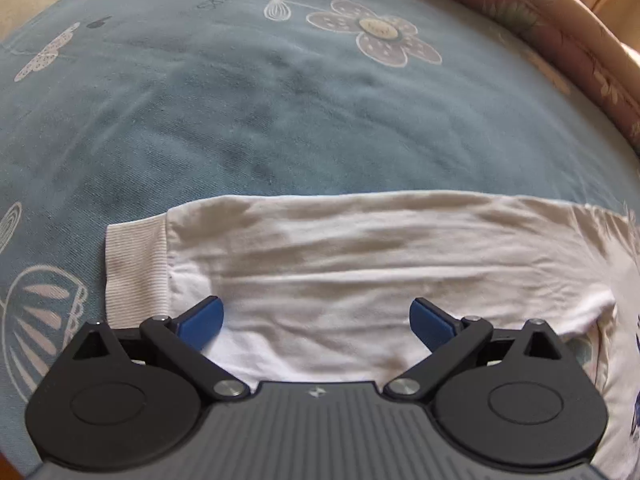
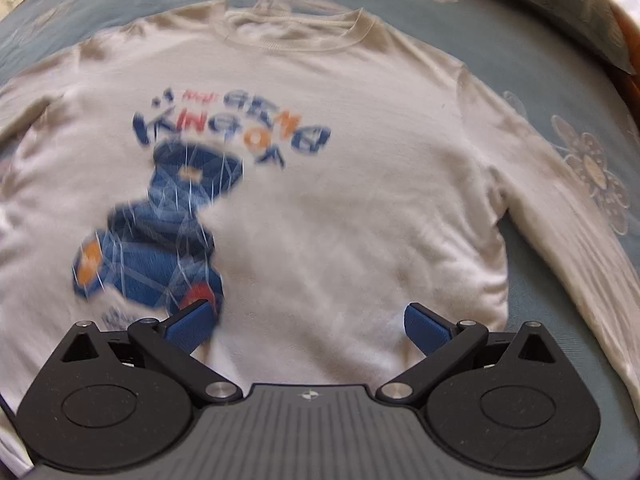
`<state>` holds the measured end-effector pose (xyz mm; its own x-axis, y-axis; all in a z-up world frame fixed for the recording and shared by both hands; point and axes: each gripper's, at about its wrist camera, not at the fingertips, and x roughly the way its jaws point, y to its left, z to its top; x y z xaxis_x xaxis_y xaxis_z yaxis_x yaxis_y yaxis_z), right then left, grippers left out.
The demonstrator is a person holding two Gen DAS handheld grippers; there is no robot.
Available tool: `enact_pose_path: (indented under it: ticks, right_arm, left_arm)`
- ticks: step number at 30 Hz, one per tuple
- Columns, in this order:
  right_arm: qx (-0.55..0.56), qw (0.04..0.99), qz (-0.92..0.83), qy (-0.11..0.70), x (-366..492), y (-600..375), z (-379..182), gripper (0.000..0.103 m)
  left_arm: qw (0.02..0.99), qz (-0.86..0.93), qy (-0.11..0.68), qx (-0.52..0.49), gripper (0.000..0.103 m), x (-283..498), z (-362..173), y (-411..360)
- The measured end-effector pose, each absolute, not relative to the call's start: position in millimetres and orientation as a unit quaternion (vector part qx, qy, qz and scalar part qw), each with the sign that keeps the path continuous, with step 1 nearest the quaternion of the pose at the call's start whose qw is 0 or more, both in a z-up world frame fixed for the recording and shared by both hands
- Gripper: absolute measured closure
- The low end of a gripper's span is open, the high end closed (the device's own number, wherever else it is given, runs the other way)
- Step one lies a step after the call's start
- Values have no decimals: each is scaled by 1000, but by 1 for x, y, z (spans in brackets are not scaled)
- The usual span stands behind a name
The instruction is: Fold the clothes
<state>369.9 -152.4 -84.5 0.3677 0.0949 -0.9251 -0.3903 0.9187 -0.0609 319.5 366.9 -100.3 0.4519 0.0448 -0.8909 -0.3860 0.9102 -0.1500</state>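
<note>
A white long-sleeved shirt with a blue printed figure lies flat, front up, on a blue bedcover. In the left wrist view one sleeve stretches sideways, its ribbed cuff at the left end. My left gripper hovers open over that sleeve, nothing between its blue pads. In the right wrist view my right gripper is open above the shirt's lower body, near the hem. The other sleeve runs down the right side. The right view is blurred.
The blue bedcover with white flower and butterfly prints spreads around the shirt. A pink patterned edge curves along the far right. A grey-green pillow corner lies at the top right beyond the collar.
</note>
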Motion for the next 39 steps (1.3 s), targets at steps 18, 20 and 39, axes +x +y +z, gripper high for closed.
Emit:
enact_pose_path:
  ticks: [18,20,39]
  right_arm:
    - [-92,813,355,453,481,155,-87,0]
    - [-103,821,344,444,487,168,-99,0]
    - [-35,834,333,439,485,183,-80,0]
  left_arm:
    - [873,83,468,-113,1,304,-111,358]
    - [874,83,464,-116,1,303,-111,358]
    - [857,98,503,-58,1,318,-108,343]
